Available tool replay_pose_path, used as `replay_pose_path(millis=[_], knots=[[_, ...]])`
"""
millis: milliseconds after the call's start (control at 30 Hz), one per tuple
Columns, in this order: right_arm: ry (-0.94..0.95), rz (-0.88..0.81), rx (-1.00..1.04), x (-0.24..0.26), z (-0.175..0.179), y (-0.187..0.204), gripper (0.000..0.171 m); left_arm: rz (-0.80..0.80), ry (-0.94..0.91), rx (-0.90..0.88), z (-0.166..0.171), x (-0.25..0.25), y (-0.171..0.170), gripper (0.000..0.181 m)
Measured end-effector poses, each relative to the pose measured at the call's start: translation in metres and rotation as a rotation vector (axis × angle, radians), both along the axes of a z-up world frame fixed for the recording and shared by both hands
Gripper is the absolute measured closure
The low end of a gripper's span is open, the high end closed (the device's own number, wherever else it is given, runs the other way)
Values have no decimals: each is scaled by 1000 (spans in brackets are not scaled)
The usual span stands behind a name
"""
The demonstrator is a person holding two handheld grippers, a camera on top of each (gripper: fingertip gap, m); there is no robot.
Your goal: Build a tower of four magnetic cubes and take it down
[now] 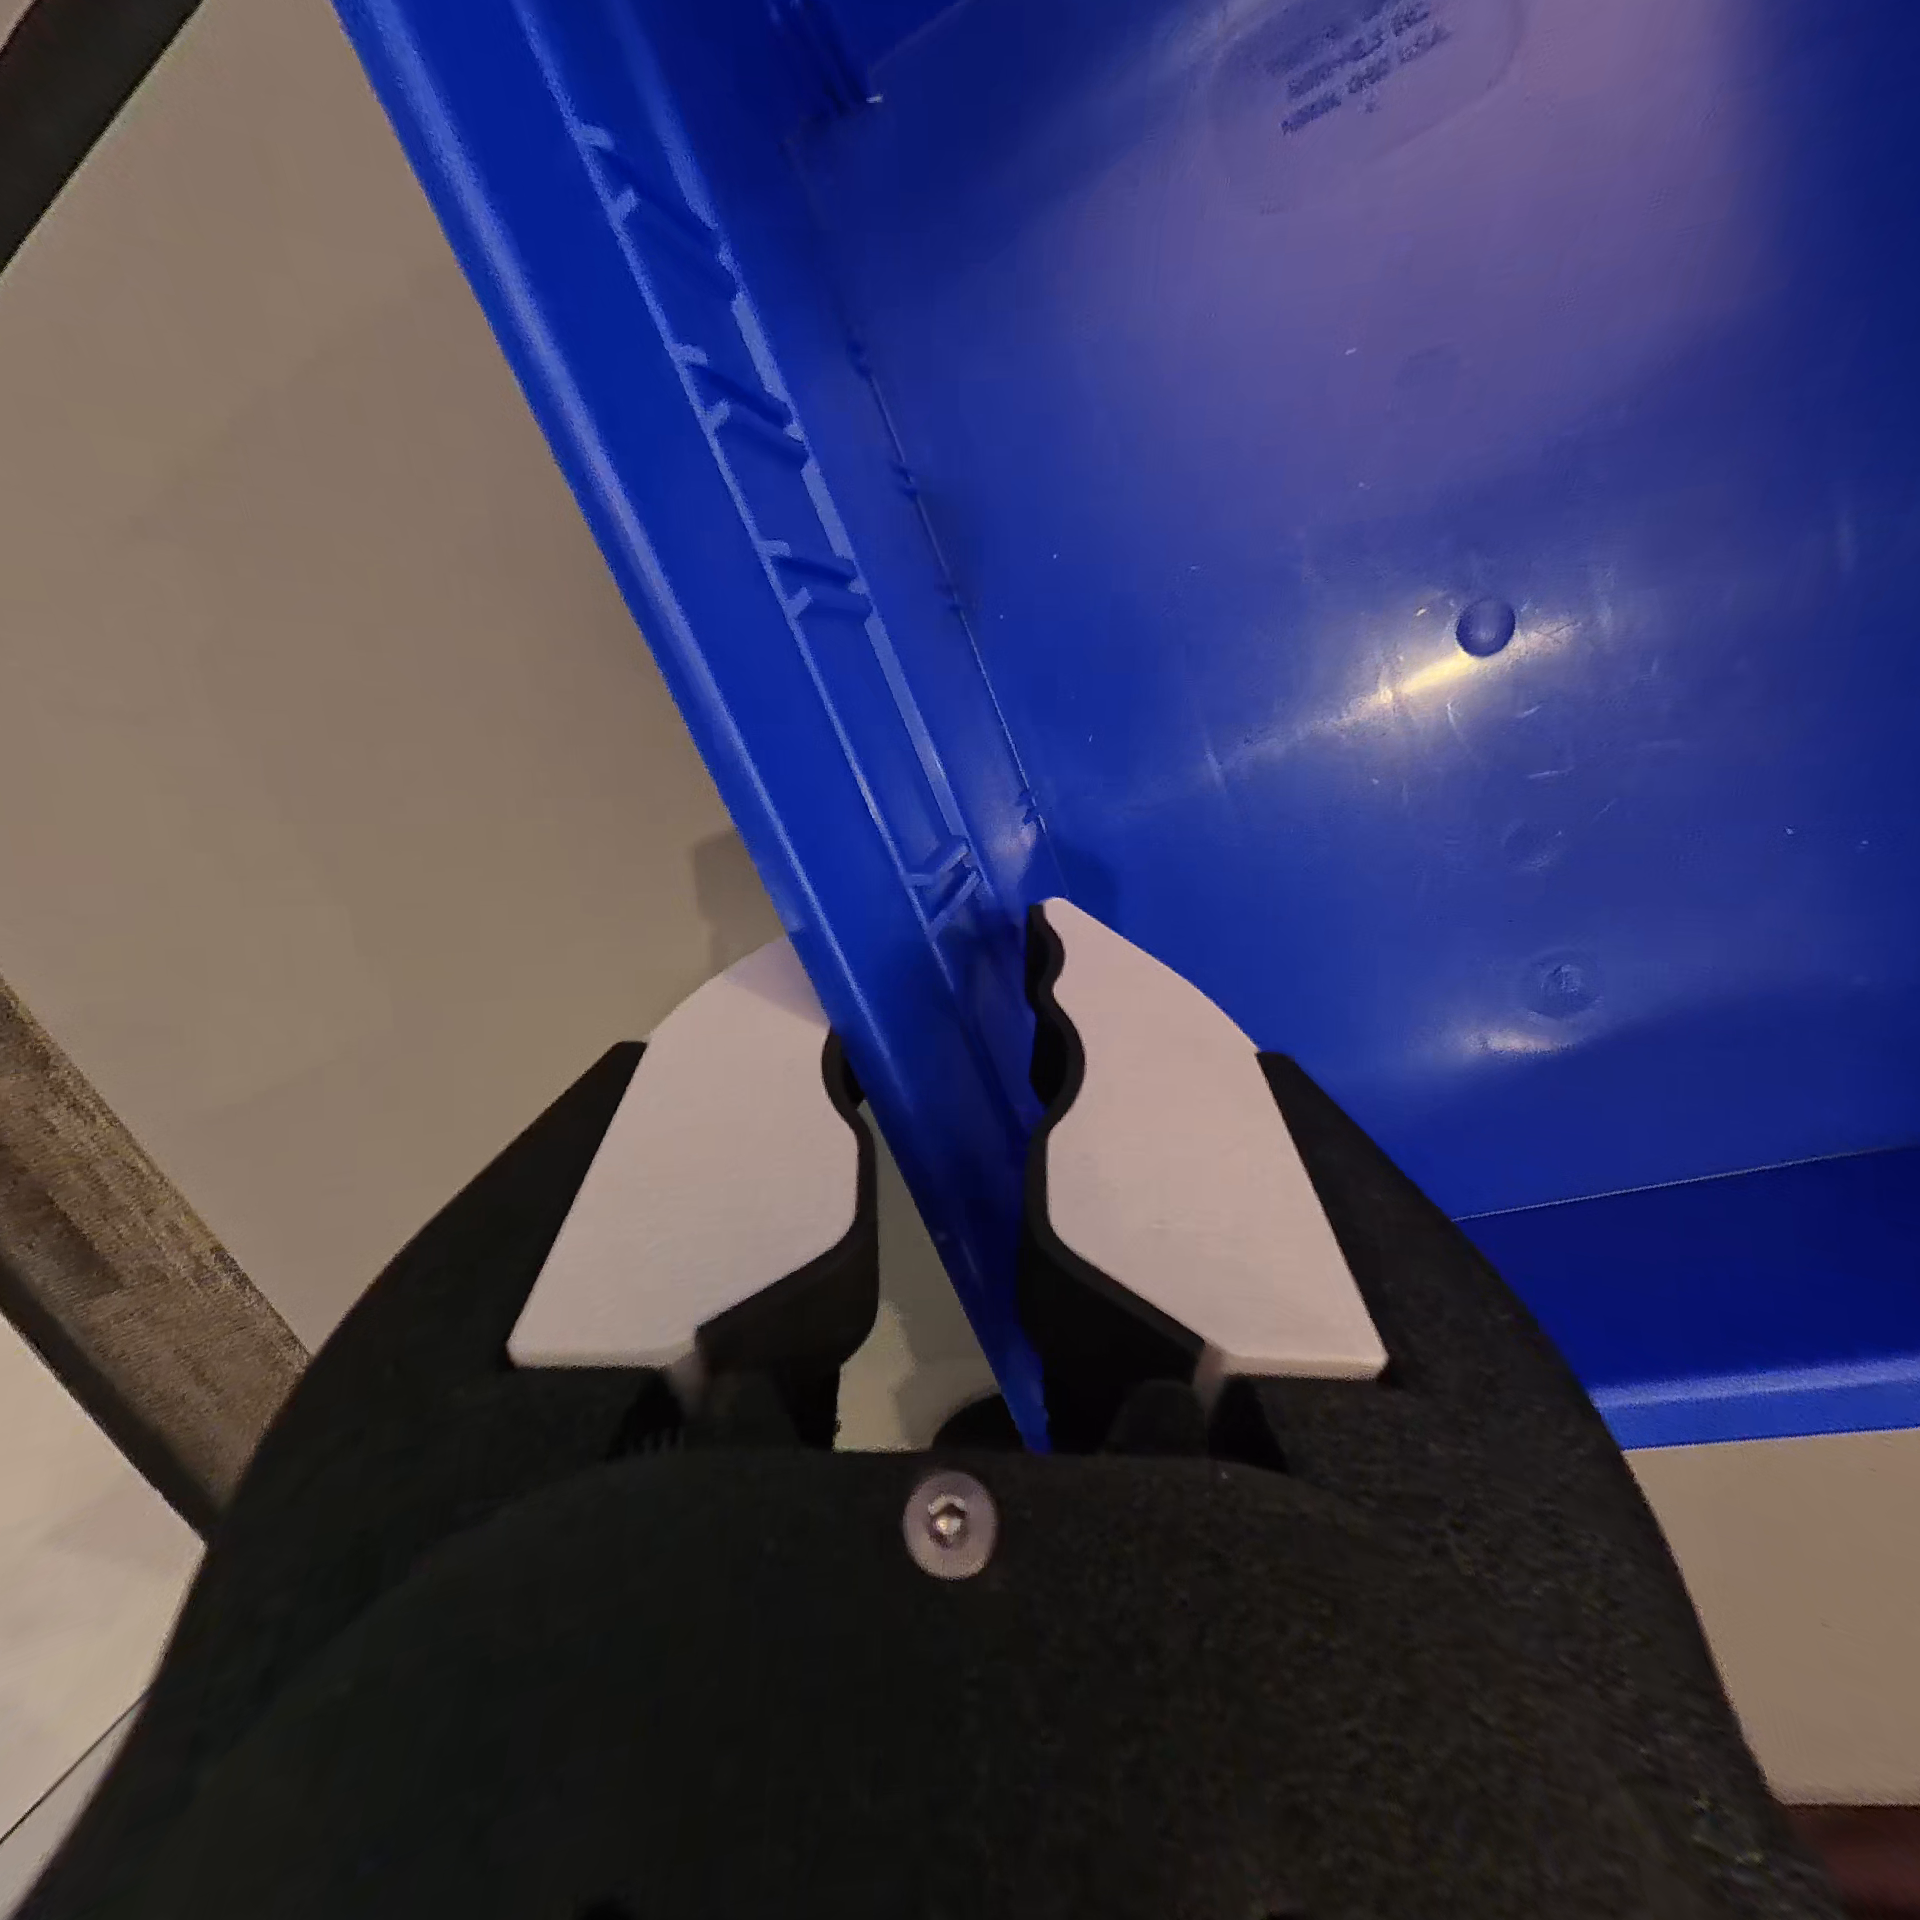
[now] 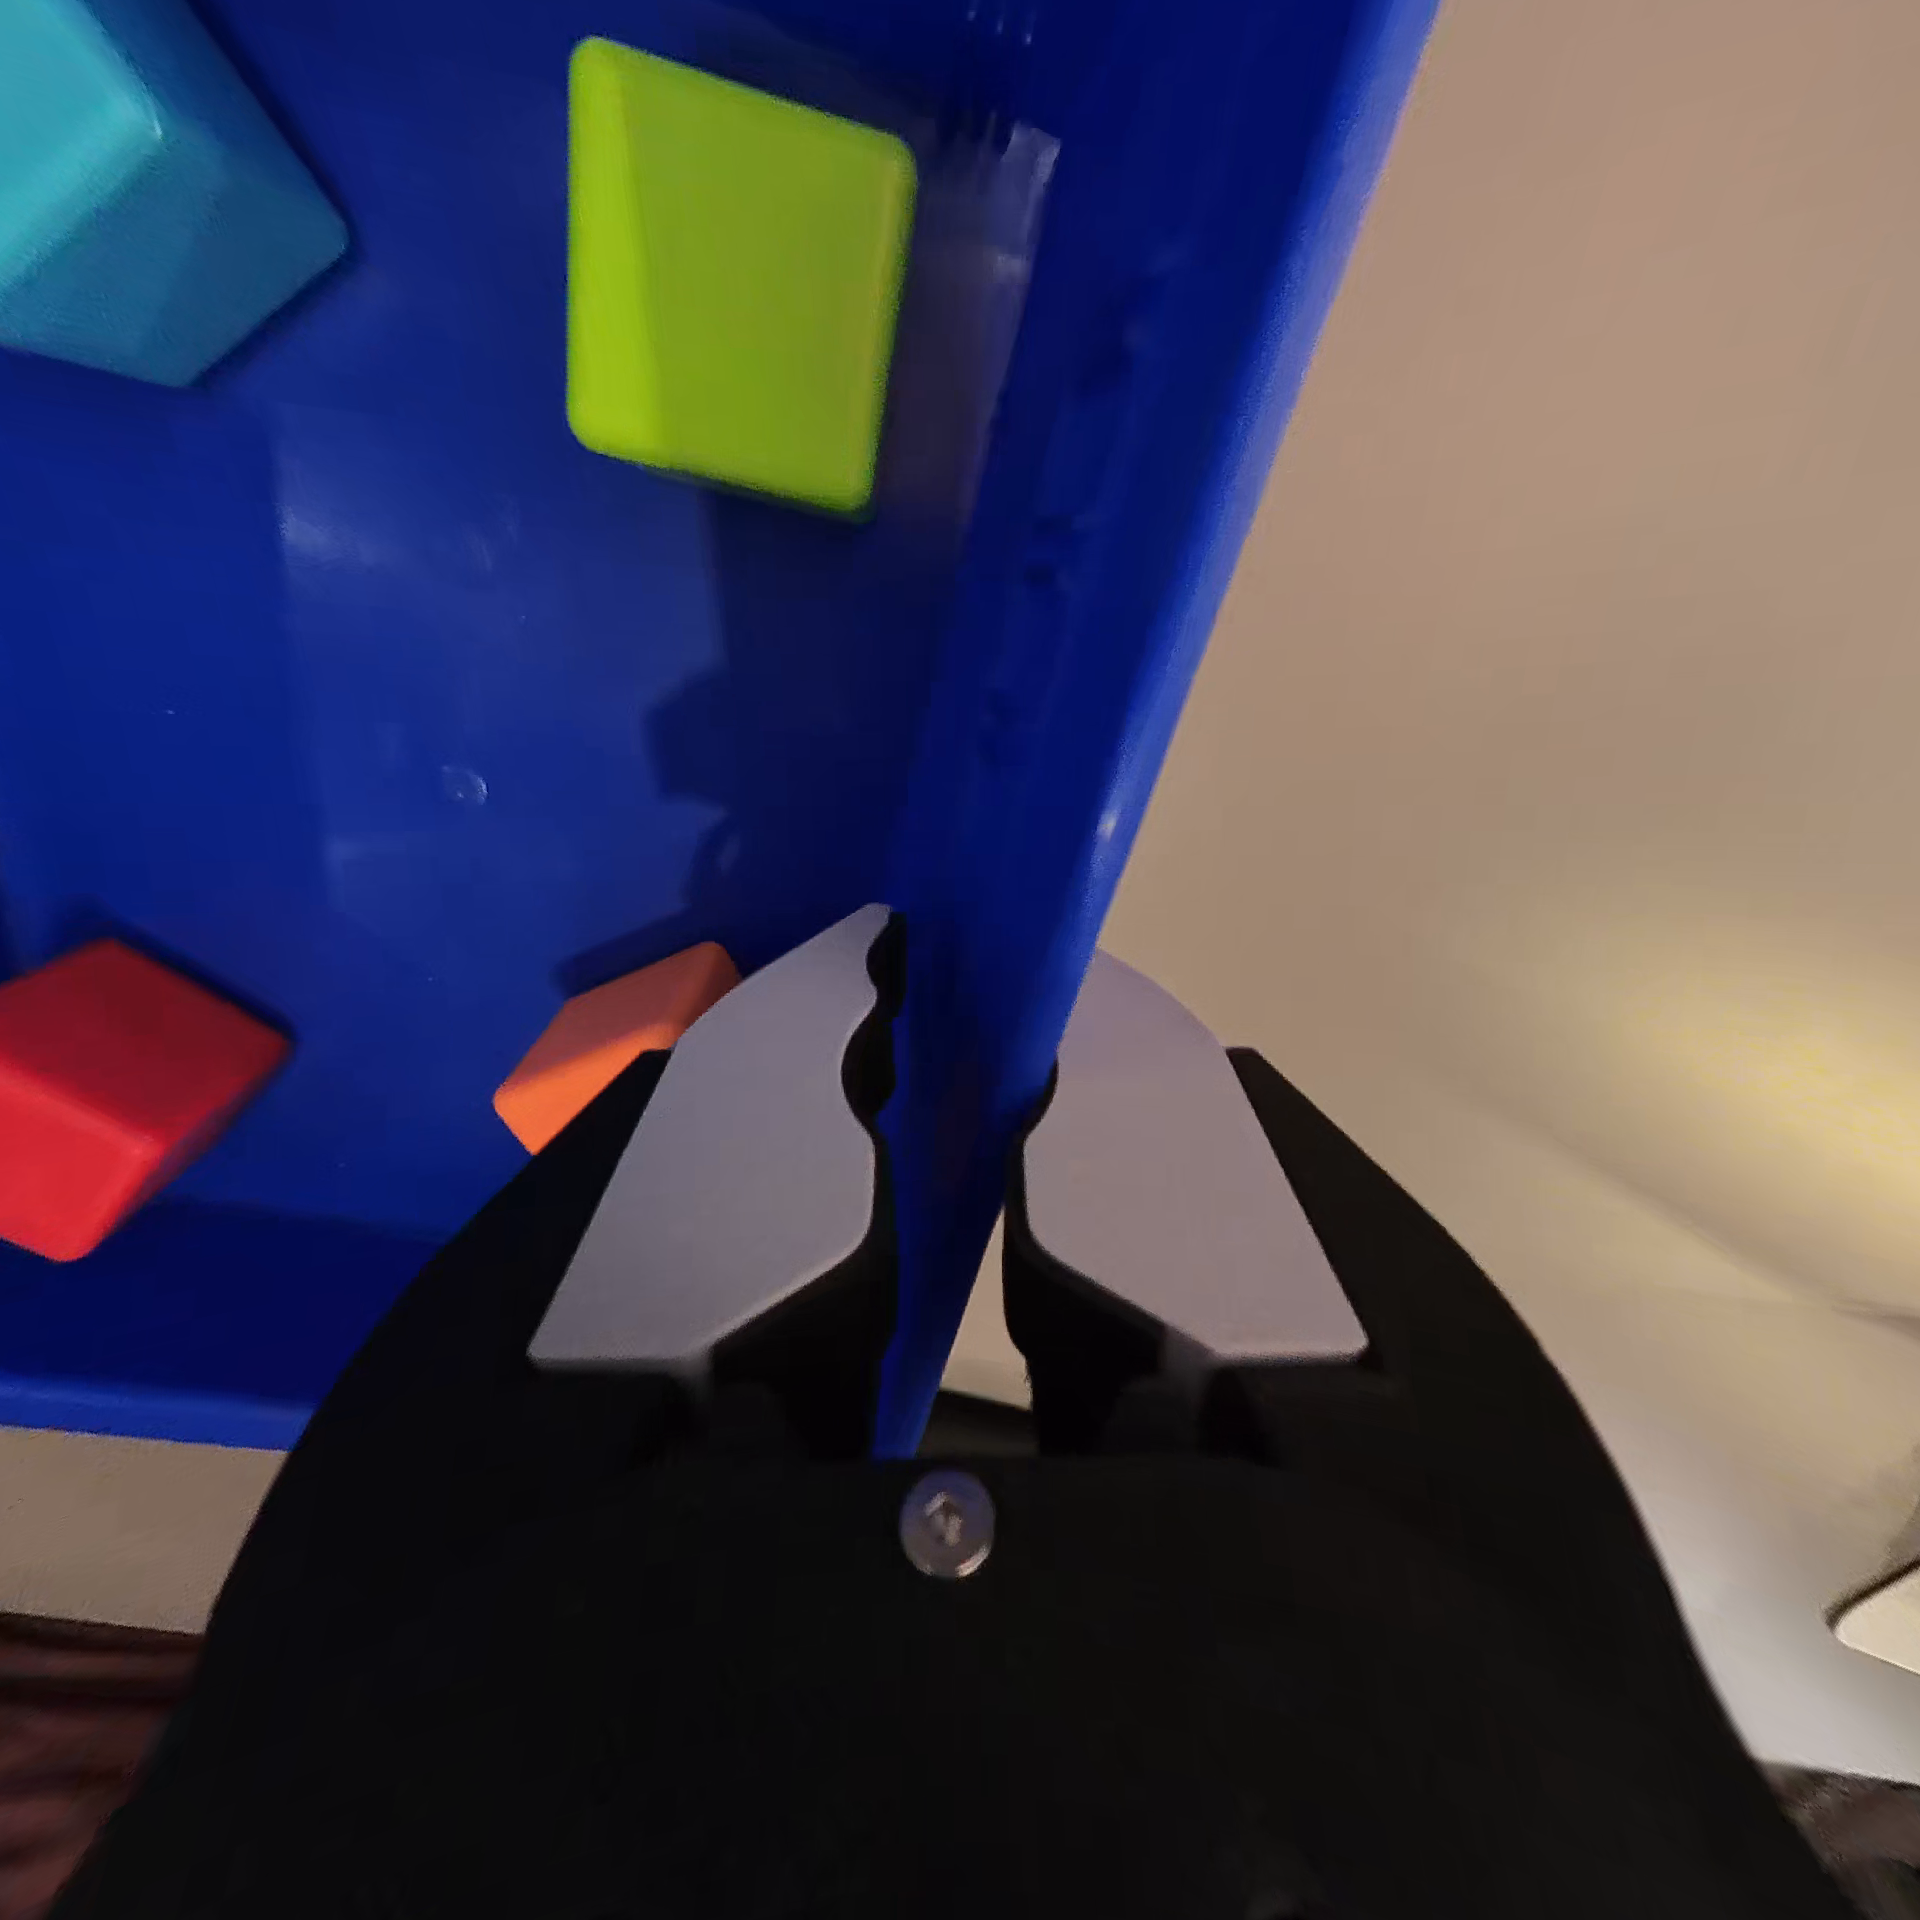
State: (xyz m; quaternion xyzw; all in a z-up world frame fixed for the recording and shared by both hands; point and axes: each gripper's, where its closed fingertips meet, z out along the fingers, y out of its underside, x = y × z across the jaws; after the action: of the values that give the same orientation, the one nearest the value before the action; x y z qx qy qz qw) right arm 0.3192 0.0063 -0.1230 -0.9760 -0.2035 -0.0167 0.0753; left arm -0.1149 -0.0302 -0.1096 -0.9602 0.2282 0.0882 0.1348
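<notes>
both grippers, left gripper and right gripper, clamp opposite walls of the blue bin; four cubes lie loose inside, so building seems not begun; next, probably release and pick one.

Your pale table carries the blue bin; you can see bare tabletop to its left and right.

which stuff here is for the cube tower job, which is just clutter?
Job:
- green magnetic cube, teal cube, red cube, orange cube
- blue plastic bin, walls clamped by left gripper and right gripper

Lying about:
- pale tabletop
- white object at right edge, unclear what it is
</notes>
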Motion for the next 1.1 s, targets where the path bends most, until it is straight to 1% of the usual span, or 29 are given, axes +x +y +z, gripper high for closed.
replay_pose_path(millis=[133,233,300,367,433,533,600,633,667,767,833,867,967,1100], knots=[[56,-40,22,-2,0,8,157,4,-38,-22,0,10,-7,153],[82,-54,3,-2,0,6,161,-31,-140,-28,0,30,-9,150],[105,-84,-2,5,0,5,161,-44,-224,-11,1,44,-4,142],[121,-117,-11,12,-1,5,161,-56,-268,13,1,51,3,146],[113,-132,-11,18,-1,4,161,-87,-276,20,0,58,5,144],[114,-154,-5,20,-2,4,162,-126,-290,1,0,66,2,130],[130,-170,-13,20,-2,4,162,-125,-334,-20,3,66,0,132],[150,-177,-24,20,-2,4,163,-125,-385,-28,7,68,0,129],[178,-185,-41,20,-2,4,163,-118,-454,-36,13,70,-1,124],[295,-181,-107,20,-2,3,164,-93,-609,47,48,64,7,131],[311,-178,-124,28,-2,3,164,-111,-703,143,80,58,11,137],[306,-177,-127,33,-2,2,165,-117,-738,202,96,53,13,137],[315,-185,-153,45,-2,-4,164,-102,-767,387,139,25,17,144],[312,-189,-177,62,4,-17,164,-62,-733,529,166,-18,19,146]])
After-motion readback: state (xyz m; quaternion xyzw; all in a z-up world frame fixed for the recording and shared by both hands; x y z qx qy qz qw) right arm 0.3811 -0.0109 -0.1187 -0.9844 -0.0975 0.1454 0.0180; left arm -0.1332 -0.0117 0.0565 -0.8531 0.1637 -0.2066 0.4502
